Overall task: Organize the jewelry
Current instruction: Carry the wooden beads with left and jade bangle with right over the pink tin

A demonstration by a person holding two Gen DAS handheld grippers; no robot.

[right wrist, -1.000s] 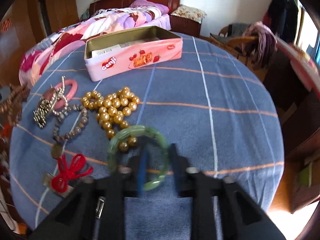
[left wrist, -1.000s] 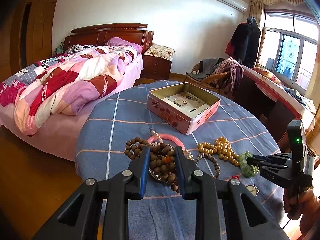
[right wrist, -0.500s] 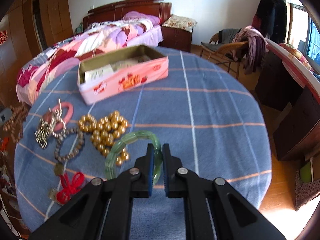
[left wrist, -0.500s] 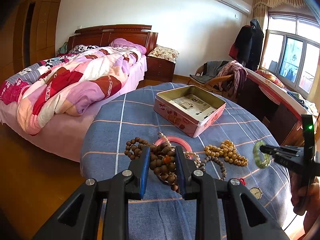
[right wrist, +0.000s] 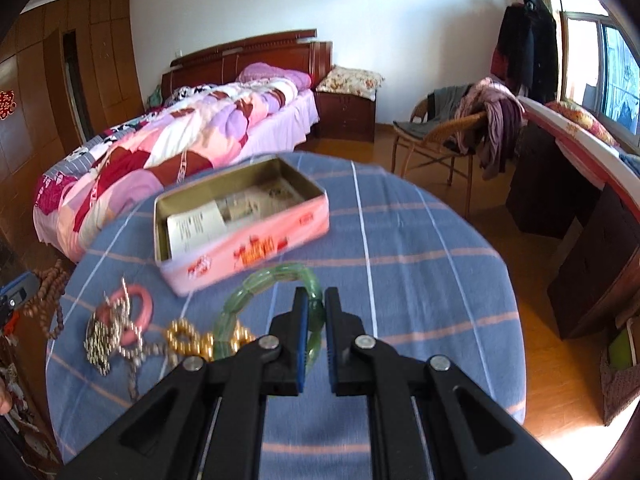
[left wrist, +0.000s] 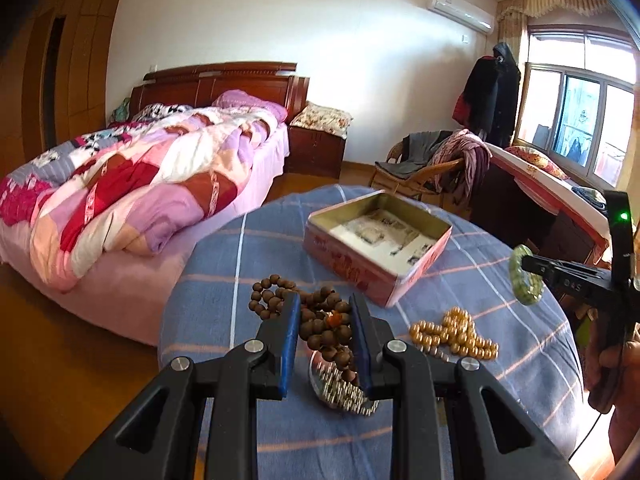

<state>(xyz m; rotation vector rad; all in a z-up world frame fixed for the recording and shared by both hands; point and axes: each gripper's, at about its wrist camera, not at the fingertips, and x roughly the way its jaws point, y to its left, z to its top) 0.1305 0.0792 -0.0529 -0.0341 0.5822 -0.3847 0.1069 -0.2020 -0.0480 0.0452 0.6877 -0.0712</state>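
Note:
My left gripper [left wrist: 324, 308] is shut on a brown wooden bead string [left wrist: 320, 322], lifted above the table with a silvery chain [left wrist: 340, 390] dangling under it. My right gripper [right wrist: 314, 300] is shut on a green jade bangle [right wrist: 256, 288] that hangs in the air; the same bangle [left wrist: 525, 276] shows at the right of the left wrist view. An open pink tin [right wrist: 244, 256] with papers inside sits mid-table, also seen as the pink tin [left wrist: 380, 276]. Gold beads [left wrist: 456, 334], a pink ring [right wrist: 140, 312] and a silver chain [right wrist: 100, 340] lie on the blue checked cloth [right wrist: 420, 280].
The round table's edge drops to wooden floor on all sides. A bed [left wrist: 140, 200] stands at the left, a wicker chair with clothes [right wrist: 460, 136] behind the table, and a dark cabinet [right wrist: 592, 248] at the right. A hand [left wrist: 612, 364] holds the right gripper.
The right gripper closed on the green bangle and lifted it off the table toward the tin. The left gripper rose slightly with the brown beads, pulling the silvery chain up.

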